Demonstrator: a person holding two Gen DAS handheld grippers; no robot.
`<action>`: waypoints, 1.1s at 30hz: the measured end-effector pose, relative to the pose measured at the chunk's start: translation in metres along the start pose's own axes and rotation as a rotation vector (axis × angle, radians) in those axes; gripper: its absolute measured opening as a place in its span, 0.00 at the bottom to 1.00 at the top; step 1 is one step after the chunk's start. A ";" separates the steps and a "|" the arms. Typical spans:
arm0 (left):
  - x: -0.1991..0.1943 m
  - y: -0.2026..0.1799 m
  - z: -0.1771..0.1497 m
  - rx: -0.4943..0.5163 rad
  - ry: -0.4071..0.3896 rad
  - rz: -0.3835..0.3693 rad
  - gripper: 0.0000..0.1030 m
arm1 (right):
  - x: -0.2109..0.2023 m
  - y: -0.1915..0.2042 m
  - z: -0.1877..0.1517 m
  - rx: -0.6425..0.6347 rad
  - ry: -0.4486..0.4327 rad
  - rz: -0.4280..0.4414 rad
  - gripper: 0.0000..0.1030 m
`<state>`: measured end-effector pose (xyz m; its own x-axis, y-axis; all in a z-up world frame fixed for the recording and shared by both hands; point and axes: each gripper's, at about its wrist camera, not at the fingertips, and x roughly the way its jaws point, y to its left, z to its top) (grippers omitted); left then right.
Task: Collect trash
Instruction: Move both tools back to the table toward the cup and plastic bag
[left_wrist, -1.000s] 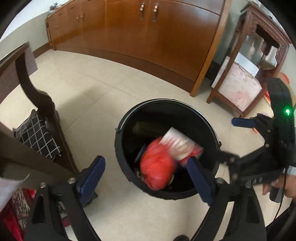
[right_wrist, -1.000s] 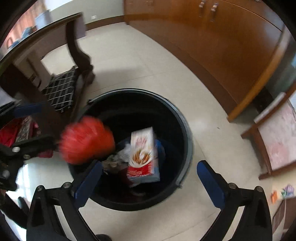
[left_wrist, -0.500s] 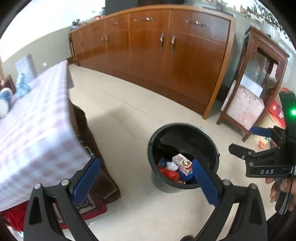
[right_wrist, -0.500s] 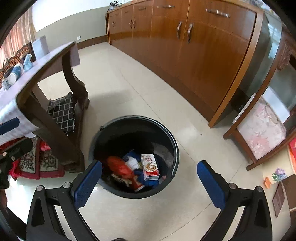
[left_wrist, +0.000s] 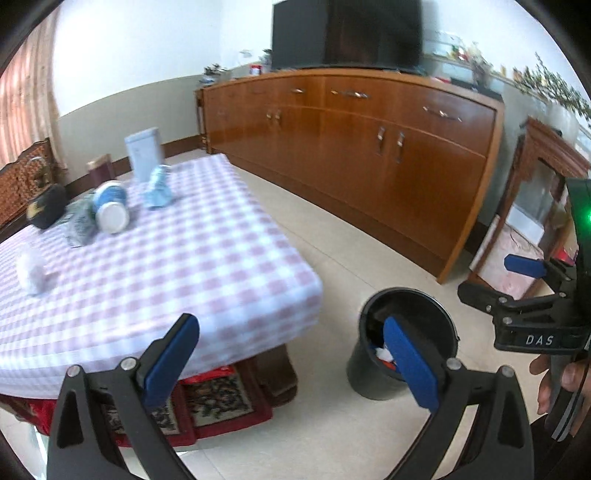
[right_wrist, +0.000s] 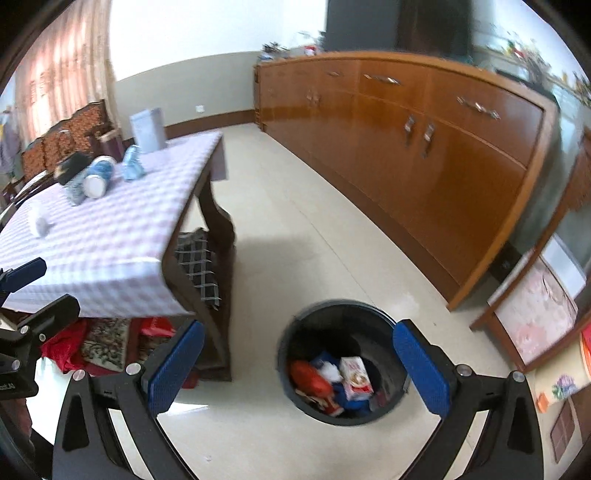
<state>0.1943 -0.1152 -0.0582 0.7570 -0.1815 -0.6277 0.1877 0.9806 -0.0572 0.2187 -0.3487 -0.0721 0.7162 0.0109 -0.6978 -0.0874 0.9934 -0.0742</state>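
A black trash bin (right_wrist: 343, 303) stands on the tiled floor beside the table; in it lie a red bag (right_wrist: 310, 376), a white and red snack box (right_wrist: 356, 373) and other scraps. My right gripper (right_wrist: 299, 332) hangs high above the bin, open and empty. My left gripper (left_wrist: 291, 332) is also open and empty, between the table corner and the bin (left_wrist: 406, 293). On the checked tablecloth (left_wrist: 192, 258) lie a tipped white tub (left_wrist: 110, 212), a crumpled blue wrapper (left_wrist: 159, 188), a white wad (left_wrist: 31, 273) and a black object (left_wrist: 46, 206).
A long wooden sideboard (left_wrist: 369, 147) runs along the far wall. A carved stand with a pink panel (right_wrist: 535, 306) is at the right. A white box (left_wrist: 144, 155) stands upright on the table. Patterned red rugs (left_wrist: 218, 398) and a checked cushion (right_wrist: 197, 266) lie under it.
The red bag and the snack box fell into the bin. Both grippers rose and drew back from it, so the bin looks smaller and the tabletop has come into view.
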 end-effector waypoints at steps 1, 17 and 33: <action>-0.004 0.002 -0.001 -0.006 -0.006 0.006 0.98 | -0.003 0.008 0.004 -0.012 -0.008 0.012 1.00; -0.054 0.082 -0.004 -0.101 -0.085 0.123 0.98 | -0.027 0.102 0.042 -0.151 -0.126 0.075 1.00; -0.085 0.219 -0.023 -0.248 -0.102 0.342 0.91 | -0.001 0.247 0.087 -0.325 -0.135 0.250 1.00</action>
<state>0.1563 0.1162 -0.0349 0.8099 0.1632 -0.5634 -0.2315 0.9715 -0.0514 0.2567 -0.0938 -0.0277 0.7273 0.2830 -0.6252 -0.4678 0.8710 -0.1499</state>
